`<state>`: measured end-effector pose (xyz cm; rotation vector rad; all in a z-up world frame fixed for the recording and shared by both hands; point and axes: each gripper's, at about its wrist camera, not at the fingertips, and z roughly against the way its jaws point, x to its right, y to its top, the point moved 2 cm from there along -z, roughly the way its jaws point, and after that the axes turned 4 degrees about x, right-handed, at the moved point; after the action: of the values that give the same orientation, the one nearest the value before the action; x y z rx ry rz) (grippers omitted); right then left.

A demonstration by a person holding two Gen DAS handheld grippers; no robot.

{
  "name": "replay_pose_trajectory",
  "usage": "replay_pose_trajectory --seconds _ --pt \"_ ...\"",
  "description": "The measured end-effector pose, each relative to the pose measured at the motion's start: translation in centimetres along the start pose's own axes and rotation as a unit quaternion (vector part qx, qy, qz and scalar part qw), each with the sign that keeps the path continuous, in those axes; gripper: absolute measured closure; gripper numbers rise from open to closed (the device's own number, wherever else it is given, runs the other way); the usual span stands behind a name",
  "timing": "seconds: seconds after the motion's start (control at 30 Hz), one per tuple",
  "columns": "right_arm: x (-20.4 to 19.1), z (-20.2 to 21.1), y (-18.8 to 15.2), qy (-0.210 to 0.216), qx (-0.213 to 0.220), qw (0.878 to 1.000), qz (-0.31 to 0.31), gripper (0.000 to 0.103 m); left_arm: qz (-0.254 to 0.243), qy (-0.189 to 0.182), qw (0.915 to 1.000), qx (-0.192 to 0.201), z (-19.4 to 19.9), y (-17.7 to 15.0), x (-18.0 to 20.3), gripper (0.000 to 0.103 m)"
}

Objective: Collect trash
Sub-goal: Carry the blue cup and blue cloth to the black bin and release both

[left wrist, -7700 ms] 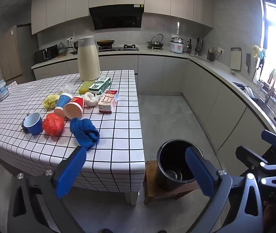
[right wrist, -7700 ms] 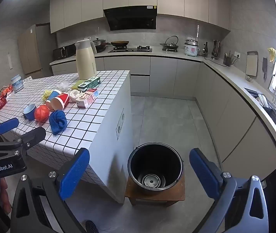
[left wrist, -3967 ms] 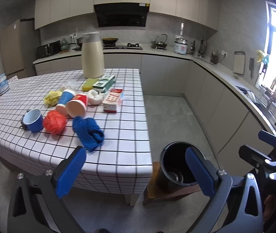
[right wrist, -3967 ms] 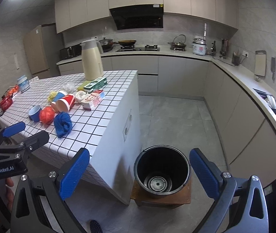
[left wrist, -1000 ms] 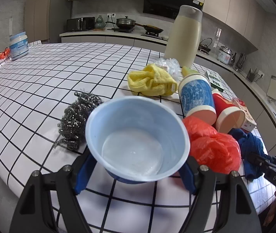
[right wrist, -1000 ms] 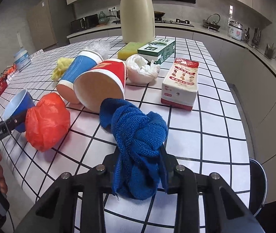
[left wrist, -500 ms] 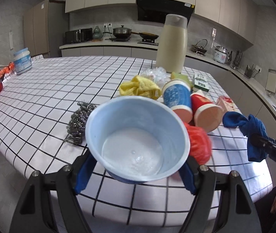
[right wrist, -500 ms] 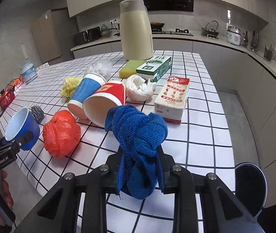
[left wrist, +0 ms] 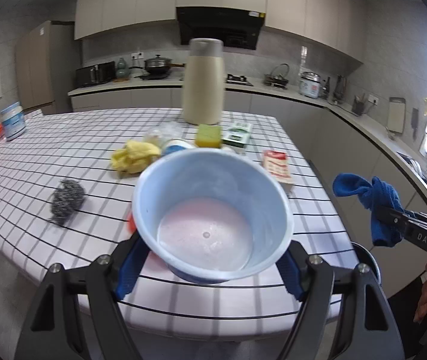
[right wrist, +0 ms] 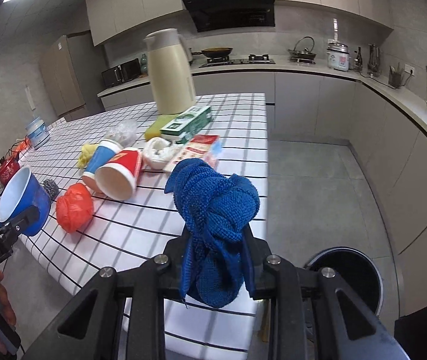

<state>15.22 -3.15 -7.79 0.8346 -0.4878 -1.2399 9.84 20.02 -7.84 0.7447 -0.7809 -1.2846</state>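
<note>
- Here the left hand-held gripper [left wrist: 210,258] tilts downward above the checked desk [left wrist: 63,150], its pads clamped on a blue cup [left wrist: 212,213] carried clear of the surface.
- The right hand-held gripper [right wrist: 216,267] also angles down, clenched on a knotted blue cloth [right wrist: 213,210] near the desk's edge, beside the black bin [right wrist: 351,273] on the floor.

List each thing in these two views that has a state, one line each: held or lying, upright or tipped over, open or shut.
Left gripper: shut on the blue cup.
Blue cup: held, lifted, mouth towards the camera.
Right gripper: shut on the blue cloth.
Blue cloth: bunched, held off the table.
Red paper cup: lying on its side.
Blue paper cup: lying on its side.
Cream thermos jug: upright, lid shut.
Black bin: open.
</note>
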Motion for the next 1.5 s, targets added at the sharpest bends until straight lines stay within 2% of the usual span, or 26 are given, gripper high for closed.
replay_pose_trajectory --seconds 0.4,0.6,0.77,1.03,1.33,1.4,1.43,1.5 --pt "13.7 5.3 -3.3 -0.052 -0.015 0.998 -0.039 0.073 -0.051 -0.088 0.9946 -0.024 -1.7 -1.6 13.6 0.025" --pt "19.5 6.0 -6.2 -0.055 -0.043 0.996 -0.050 0.073 -0.070 -0.124 0.9886 -0.048 -2.9 -3.2 20.0 0.025" --pt "23.2 5.8 -8.6 -0.050 -0.067 0.995 -0.051 0.073 -0.079 -0.138 0.9848 -0.070 -4.3 -5.1 24.9 0.025" --pt "27.2 3.2 -11.8 -0.020 -0.103 0.994 -0.039 0.073 -0.083 -0.132 0.9811 -0.114 -7.6 -9.2 29.4 0.025" --pt "29.7 -3.5 -15.2 0.026 -0.159 0.987 -0.018 0.071 -0.065 -0.119 0.9760 -0.170 -12.1 -13.5 31.7 0.024" --pt "30.3 -5.2 -16.0 0.031 -0.166 0.986 -0.008 0.065 -0.051 -0.114 0.9744 -0.187 -13.6 -14.1 31.8 0.020" --pt "30.7 -6.2 -16.5 0.025 -0.174 0.984 0.003 0.053 -0.042 -0.108 0.9740 -0.195 -14.0 -14.3 31.6 0.019" --pt "31.9 -7.9 -17.7 0.002 -0.193 0.981 0.009 0.045 -0.029 -0.105 0.9739 -0.199 -14.6 -14.4 31.5 0.018"
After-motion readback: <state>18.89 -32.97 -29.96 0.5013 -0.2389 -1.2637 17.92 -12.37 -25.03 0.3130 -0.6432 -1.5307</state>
